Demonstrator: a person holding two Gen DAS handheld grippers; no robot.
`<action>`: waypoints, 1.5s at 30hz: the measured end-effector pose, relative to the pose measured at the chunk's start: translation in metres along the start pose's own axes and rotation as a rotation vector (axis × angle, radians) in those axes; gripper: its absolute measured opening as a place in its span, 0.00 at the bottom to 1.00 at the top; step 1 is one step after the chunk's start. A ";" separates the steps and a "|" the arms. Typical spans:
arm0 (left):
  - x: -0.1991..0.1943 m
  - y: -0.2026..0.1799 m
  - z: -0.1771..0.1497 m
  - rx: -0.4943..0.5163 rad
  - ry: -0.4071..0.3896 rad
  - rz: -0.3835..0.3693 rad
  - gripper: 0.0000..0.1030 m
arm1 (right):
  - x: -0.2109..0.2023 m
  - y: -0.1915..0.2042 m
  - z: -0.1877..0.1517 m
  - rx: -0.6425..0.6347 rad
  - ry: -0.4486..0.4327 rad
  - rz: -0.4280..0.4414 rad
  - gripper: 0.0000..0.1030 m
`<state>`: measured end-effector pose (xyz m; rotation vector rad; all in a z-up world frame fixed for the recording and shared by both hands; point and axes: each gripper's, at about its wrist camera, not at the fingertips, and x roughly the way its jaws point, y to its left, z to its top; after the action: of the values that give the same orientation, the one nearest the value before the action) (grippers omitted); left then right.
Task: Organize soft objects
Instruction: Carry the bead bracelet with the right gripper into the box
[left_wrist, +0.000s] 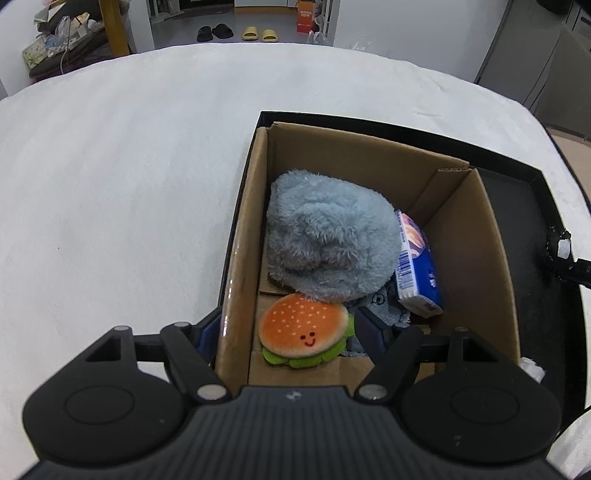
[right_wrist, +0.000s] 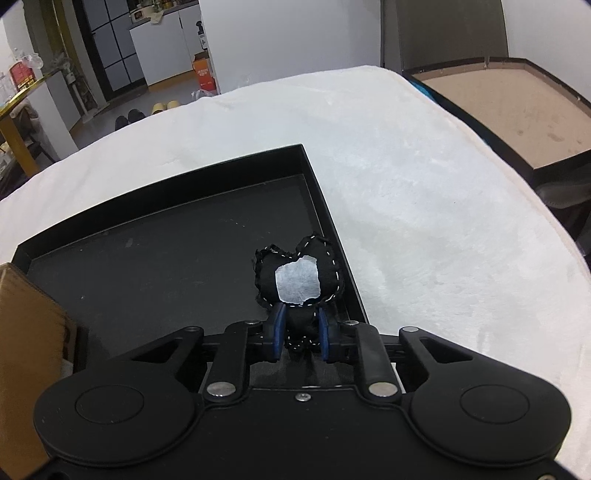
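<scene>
The right tool (right_wrist: 300, 334) is closed on a black cloth (right_wrist: 297, 275) with white stitching and a white patch, its blue pads pinching the cloth's lower end just inside the tray (right_wrist: 166, 236) wall farthest from the box (left_wrist: 461, 236). The left tool (left_wrist: 288, 334) stands open, one finger outside the box wall, one inside beside the burger plush (left_wrist: 303, 332). Already in the box: a blue fluffy toy (left_wrist: 328, 240) and a tissue pack (left_wrist: 419, 269). The pick-up step seems in hand — next the cloth likely needs lifting clear of the tray and carrying across to the box.
</scene>
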<state>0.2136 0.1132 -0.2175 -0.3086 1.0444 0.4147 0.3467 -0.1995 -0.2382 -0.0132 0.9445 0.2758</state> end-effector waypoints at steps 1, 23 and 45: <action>-0.001 0.002 0.000 -0.004 0.000 -0.009 0.71 | -0.003 0.001 0.000 0.000 -0.002 -0.002 0.18; -0.037 0.036 -0.019 0.016 -0.050 -0.129 0.70 | -0.080 0.064 0.007 -0.069 -0.090 0.050 0.18; -0.032 0.066 -0.041 0.028 -0.006 -0.251 0.39 | -0.119 0.159 -0.007 -0.175 -0.106 0.164 0.19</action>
<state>0.1372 0.1481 -0.2118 -0.4075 0.9903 0.1748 0.2373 -0.0745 -0.1303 -0.0817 0.8152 0.5058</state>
